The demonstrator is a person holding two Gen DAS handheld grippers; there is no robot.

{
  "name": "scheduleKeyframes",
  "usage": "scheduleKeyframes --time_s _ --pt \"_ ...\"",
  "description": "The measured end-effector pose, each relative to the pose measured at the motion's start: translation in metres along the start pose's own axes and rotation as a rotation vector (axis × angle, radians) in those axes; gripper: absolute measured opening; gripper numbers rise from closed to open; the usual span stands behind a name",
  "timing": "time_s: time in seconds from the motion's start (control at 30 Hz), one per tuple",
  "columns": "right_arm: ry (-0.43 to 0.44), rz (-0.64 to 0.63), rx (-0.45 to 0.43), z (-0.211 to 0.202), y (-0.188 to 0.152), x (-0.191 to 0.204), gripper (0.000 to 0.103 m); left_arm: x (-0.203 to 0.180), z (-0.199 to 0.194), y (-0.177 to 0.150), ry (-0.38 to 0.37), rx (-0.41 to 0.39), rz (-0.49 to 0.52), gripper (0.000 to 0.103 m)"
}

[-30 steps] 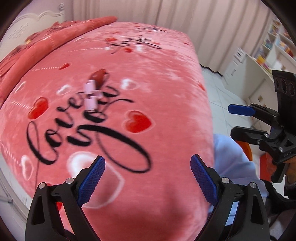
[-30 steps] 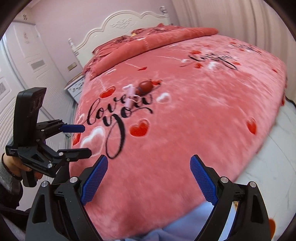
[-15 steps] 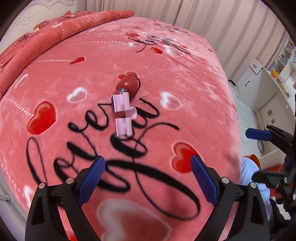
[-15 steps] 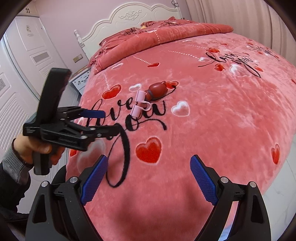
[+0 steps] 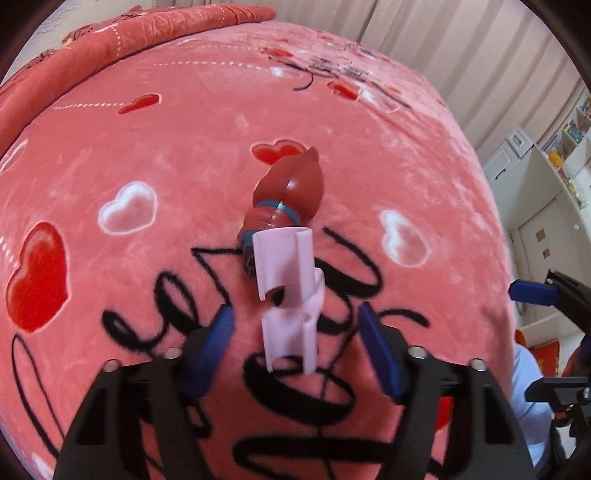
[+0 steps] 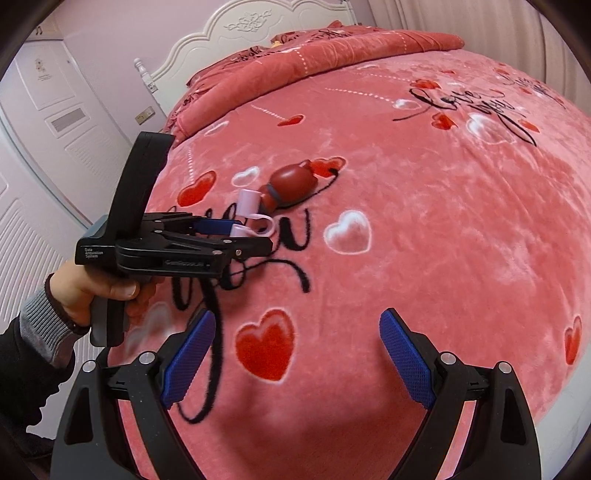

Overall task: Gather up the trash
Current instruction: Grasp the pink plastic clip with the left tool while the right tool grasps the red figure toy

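A pink plush bedspread [image 6: 424, 240] printed with red hearts and black script covers the bed, with a white headboard [image 6: 258, 33] and a closed door [image 6: 55, 122] behind. Near its middle lies the trash: a pale pink plastic piece [image 5: 290, 295] of two curled tubes, its far end just beside a small brown toy figure [image 5: 290, 195] (whether they touch I cannot tell). The left gripper [image 5: 295, 332] is partly open, its blue pads flanking the near tube without visibly gripping it. The right gripper [image 6: 295, 354] hangs wide open and empty, well apart from both. By my reading, nothing is collected yet; grasping, lifting and disposal remain.
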State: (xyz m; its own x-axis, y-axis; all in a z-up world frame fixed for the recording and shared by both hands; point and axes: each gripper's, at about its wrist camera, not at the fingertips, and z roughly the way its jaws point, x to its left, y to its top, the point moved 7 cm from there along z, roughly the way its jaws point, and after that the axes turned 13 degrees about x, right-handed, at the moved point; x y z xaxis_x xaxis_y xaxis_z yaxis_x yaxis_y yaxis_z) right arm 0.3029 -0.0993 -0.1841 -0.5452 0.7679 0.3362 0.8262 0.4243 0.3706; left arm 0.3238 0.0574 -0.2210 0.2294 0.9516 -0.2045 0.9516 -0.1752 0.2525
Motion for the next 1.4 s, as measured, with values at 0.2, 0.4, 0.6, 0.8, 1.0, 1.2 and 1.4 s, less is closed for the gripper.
scheduleKeyframes --time_s 0.2,0.4,0.6,0.8,1.0,1.2,1.4 --pt "0.000 0.006 0.009 0.009 0.003 -0.001 0.089 0.006 -0.006 -0.007 -0.019 -0.002 0.039 0.028" --pt "0.011 -0.036 0.003 0.015 0.018 0.016 0.089 0.012 -0.033 -0.027 0.015 0.003 0.069 0.028" --pt "0.013 -0.099 -0.007 0.023 0.045 0.038 0.089 0.019 -0.057 -0.035 0.042 -0.014 0.083 0.028" --pt "-0.006 -0.103 -0.015 0.037 0.076 0.040 0.089 0.030 -0.071 -0.030 0.046 -0.040 0.070 0.028" --pt "0.048 0.059 -0.010 0.061 0.107 0.022 0.089 0.037 -0.072 -0.019 0.034 -0.045 0.088 0.028" --pt "0.105 0.203 0.001 0.086 0.125 0.016 0.073 0.045 -0.071 -0.009 0.010 -0.057 0.112 0.028" --pt "0.077 0.217 0.030 0.116 0.132 0.017 0.051 0.054 -0.059 -0.006 -0.005 -0.050 0.107 0.028"
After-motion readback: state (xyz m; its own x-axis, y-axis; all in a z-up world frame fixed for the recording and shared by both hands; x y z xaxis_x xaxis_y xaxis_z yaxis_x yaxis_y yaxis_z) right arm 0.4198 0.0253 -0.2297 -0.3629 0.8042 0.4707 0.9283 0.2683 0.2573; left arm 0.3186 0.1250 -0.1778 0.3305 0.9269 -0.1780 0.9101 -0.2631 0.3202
